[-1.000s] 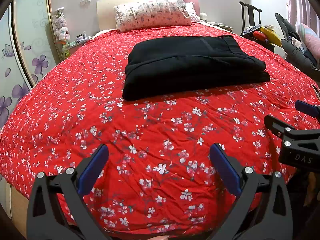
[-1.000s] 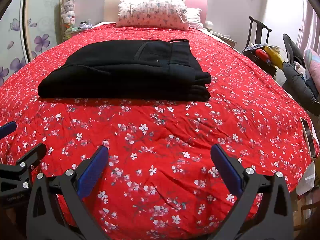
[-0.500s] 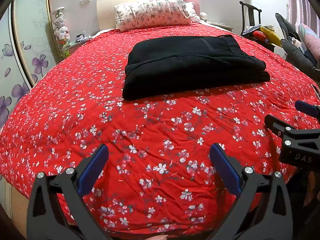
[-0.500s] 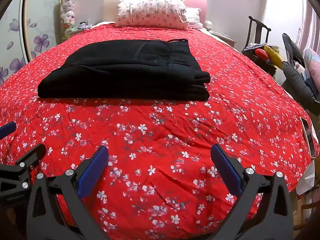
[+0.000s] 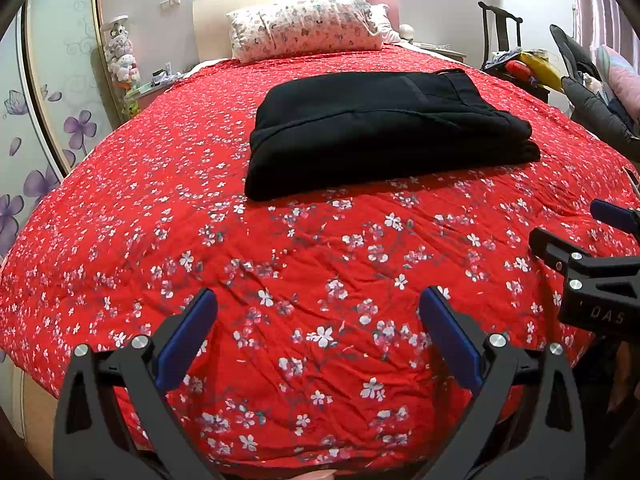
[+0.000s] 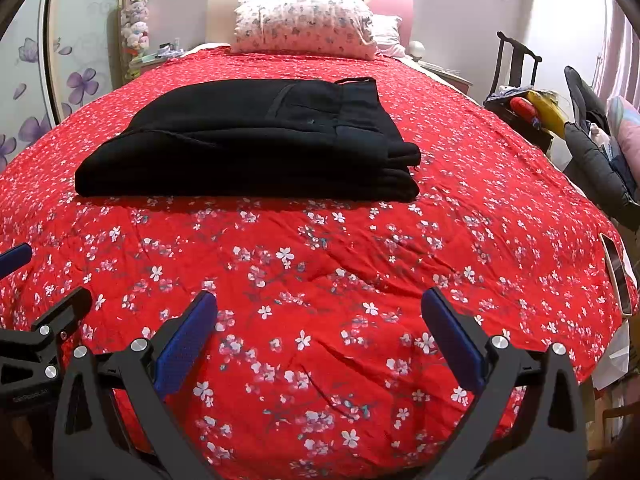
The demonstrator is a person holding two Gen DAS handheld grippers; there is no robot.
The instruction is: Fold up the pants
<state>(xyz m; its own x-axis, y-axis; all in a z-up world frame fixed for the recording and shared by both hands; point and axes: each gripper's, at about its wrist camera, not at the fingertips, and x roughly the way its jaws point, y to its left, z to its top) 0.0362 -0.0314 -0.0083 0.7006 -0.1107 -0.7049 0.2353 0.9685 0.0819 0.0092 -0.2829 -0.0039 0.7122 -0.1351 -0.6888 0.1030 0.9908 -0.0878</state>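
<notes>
Both claws hover over the near edge of the bed, fingers spread wide and holding nothing: the left claw (image 5: pixel 318 340) and, just beside it on the right, the right claw (image 6: pixel 320 340). Beyond them stretches the red quilt with white blossoms (image 5: pixel 280 248). Farther off, mid-bed, lie the folded black pants (image 6: pixel 256 148), stacked flat. At the far end rests a floral pillow (image 6: pixel 304 24).

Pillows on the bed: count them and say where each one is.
2. A floral pillow leans against the headboard; a plain white pillow sits behind it to the right, mostly covered. More may be hidden behind.
</notes>
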